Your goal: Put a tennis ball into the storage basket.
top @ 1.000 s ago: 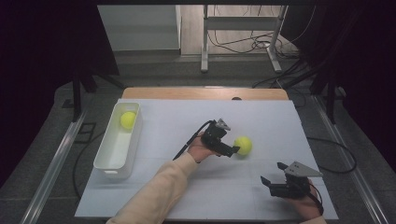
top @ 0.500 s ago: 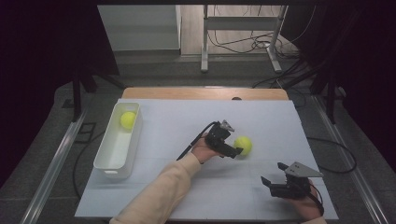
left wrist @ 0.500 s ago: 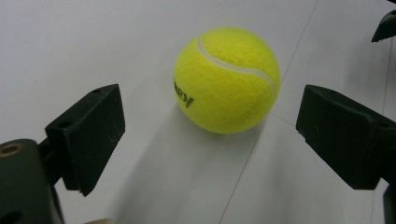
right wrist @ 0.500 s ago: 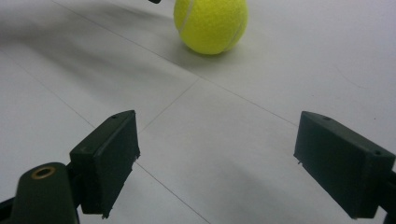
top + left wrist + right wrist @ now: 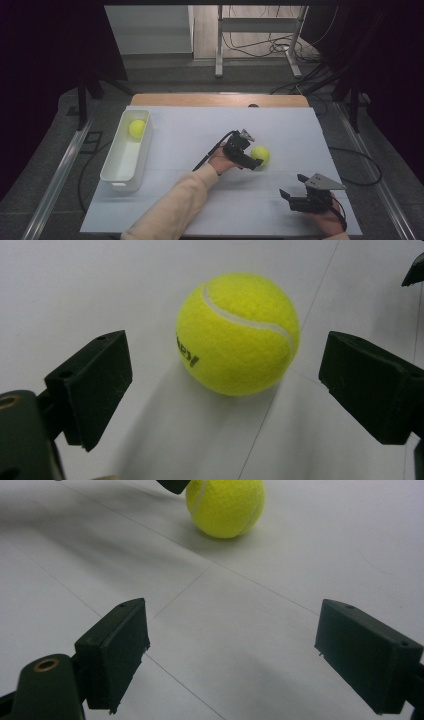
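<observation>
Table: wide white-topped table [image 5: 190, 130] w/ a bare wood strip along the far edge; thin seam lines cross the top; dark floor, cables and a metal stand behind it.
Tub: long white plastic rectangular tub [image 5: 116, 167] at the table's left side, long axis running near-to-far; holds a 2nd yellow felt tennis ball [image 5: 137, 128] in its far end; rest of the tub bare.
Left arm: cream sleeve [image 5: 172, 207] comes in from the bottom edge, slants up-right twd table centre; cable trails off the gripper twd the near-left.
Left gripper: black two-jaw left gripper [image 5: 249, 159] near table centre, aimed right; jaws have just been opening, now stand wide apart; ball sits between them, a clear gap on each side in the left gripper view, pads not pressing.
Right gripper: black two-jaw right gripper [image 5: 287, 196] w/ grey three-cornered plate on top, near the table's front-right, hand under it at the bottom edge; points left; jaws spread wide, nothing between them but bare tabletop.
Ball: yellow felt tennis ball w/ white seam and dark lettering [image 5: 238, 333]; rests on the tabletop just right of centre, beyond the left gripper's tips; well apart from the tub; seen ahead of the right gripper too, some way off.
</observation>
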Action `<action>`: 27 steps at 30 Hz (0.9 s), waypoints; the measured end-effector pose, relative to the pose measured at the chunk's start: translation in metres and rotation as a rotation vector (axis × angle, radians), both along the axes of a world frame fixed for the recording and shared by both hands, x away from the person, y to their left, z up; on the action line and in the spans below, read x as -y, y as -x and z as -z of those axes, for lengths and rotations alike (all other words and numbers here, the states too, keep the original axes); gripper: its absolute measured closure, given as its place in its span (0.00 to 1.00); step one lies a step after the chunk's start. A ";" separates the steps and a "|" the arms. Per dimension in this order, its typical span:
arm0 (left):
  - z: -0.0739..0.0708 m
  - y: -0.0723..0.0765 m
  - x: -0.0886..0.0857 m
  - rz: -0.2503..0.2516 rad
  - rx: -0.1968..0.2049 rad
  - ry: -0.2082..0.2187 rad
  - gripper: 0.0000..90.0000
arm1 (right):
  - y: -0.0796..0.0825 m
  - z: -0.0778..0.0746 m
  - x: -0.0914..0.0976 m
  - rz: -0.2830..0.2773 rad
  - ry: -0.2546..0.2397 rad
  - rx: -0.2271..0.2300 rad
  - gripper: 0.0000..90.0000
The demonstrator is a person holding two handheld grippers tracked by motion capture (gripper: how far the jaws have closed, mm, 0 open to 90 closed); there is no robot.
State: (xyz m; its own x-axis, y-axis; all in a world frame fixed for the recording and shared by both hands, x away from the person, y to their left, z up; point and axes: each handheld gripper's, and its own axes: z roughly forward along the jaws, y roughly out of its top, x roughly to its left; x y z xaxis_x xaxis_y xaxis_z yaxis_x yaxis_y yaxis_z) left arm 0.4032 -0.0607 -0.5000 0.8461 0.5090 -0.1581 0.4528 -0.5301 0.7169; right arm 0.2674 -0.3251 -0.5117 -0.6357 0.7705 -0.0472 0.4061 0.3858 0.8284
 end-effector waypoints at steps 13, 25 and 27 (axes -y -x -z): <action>0.010 -0.008 0.011 0.004 -0.007 -0.012 0.08 | 0.000 0.000 0.001 -0.001 0.001 0.000 0.16; 0.017 -0.013 0.021 0.014 0.000 -0.021 0.09 | 0.000 0.000 0.001 0.001 0.003 -0.001 0.16; 0.018 -0.014 0.022 0.010 -0.006 -0.015 0.09 | 0.000 0.000 0.001 0.001 0.004 -0.001 0.16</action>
State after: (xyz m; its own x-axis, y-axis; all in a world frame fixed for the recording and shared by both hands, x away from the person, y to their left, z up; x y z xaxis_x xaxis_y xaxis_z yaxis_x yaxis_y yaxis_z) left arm 0.4169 -0.0825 -0.5178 0.8505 0.5025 -0.1553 0.4512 -0.5453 0.7064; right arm 0.2674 -0.3262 -0.5117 -0.6350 0.7709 -0.0493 0.4075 0.3885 0.8264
